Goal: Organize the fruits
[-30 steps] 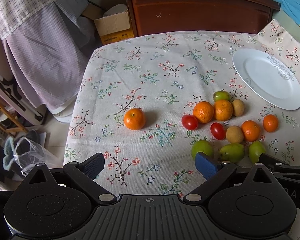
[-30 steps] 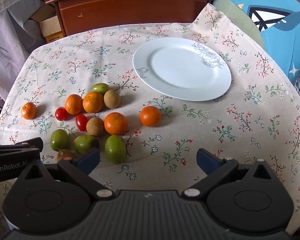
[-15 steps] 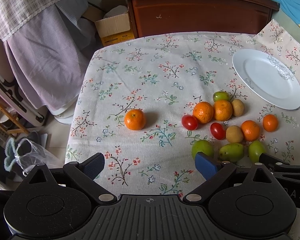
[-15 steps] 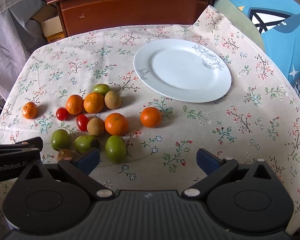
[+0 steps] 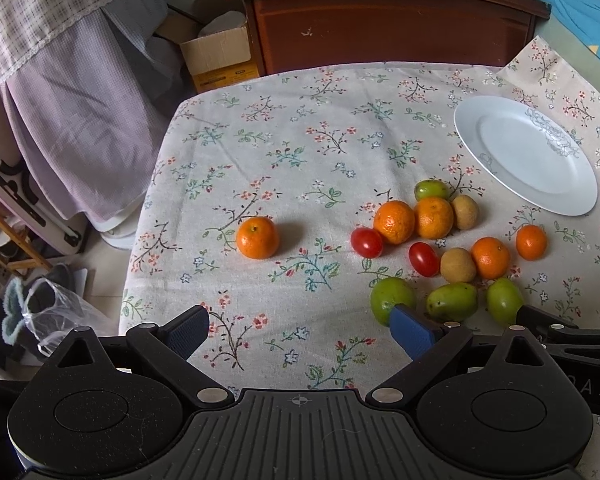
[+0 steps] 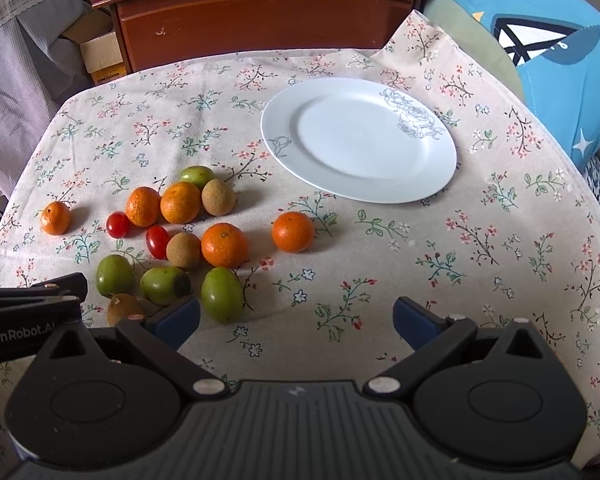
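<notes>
Fruit lies loose on a floral tablecloth [image 5: 300, 152]: several oranges, two cherry tomatoes [image 5: 366, 242], several green fruits [image 5: 392, 299] and brown ones [image 5: 457, 265]. One orange [image 5: 257, 237] sits apart at the left. A white plate [image 6: 358, 140] stands empty at the back right; it also shows in the left wrist view [image 5: 526, 154]. My left gripper [image 5: 300, 330] is open and empty above the cloth's near edge. My right gripper [image 6: 296, 318] is open and empty, with a green fruit [image 6: 221, 294] beside its left finger.
A dark wooden cabinet [image 6: 260, 12] stands behind the table. A cardboard box [image 5: 216, 56] and draped lilac cloth [image 5: 80, 100] are at the left, past the table edge. A blue cushion [image 6: 560, 60] lies at the right.
Both views have shifted very slightly; the scene sits a touch lower in the frames. No fruit has moved and both grippers stay open.
</notes>
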Demonstrator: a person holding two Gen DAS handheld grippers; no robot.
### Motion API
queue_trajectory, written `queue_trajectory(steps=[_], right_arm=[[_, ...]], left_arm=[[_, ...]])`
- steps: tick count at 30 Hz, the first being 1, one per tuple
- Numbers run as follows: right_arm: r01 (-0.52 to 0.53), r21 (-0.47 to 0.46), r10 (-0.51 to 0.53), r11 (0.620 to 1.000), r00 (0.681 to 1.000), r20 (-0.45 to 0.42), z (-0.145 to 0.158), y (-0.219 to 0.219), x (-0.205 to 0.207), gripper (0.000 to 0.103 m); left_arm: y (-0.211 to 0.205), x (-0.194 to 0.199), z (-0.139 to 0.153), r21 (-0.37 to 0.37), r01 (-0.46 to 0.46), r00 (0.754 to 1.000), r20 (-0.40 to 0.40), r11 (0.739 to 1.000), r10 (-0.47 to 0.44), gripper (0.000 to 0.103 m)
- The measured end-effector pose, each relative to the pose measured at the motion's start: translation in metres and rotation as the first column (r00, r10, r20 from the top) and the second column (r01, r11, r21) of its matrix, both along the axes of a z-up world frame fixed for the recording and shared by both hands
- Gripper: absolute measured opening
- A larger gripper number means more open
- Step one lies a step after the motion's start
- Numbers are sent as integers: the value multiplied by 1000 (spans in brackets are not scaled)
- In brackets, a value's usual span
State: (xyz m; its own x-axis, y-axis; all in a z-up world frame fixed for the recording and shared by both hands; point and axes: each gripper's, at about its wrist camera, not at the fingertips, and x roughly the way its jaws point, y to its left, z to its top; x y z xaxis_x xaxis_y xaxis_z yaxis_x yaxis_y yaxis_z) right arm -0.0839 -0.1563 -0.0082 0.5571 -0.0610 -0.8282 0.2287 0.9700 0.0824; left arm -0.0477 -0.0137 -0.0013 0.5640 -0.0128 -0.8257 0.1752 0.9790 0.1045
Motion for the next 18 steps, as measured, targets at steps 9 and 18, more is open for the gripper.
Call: queue_trajectory(steps=[9,18], right_arm=[[-1,26,-1,1000,997,79,3,-22,-8,102],[72,94,-82,993,992,100,-3,-67,-24,100]], left_arm=[[-3,-2,-1,-54,50,999,-4,997,-50,98],[-4,-9,-8,-75,104,994,-12,992,-105,98]])
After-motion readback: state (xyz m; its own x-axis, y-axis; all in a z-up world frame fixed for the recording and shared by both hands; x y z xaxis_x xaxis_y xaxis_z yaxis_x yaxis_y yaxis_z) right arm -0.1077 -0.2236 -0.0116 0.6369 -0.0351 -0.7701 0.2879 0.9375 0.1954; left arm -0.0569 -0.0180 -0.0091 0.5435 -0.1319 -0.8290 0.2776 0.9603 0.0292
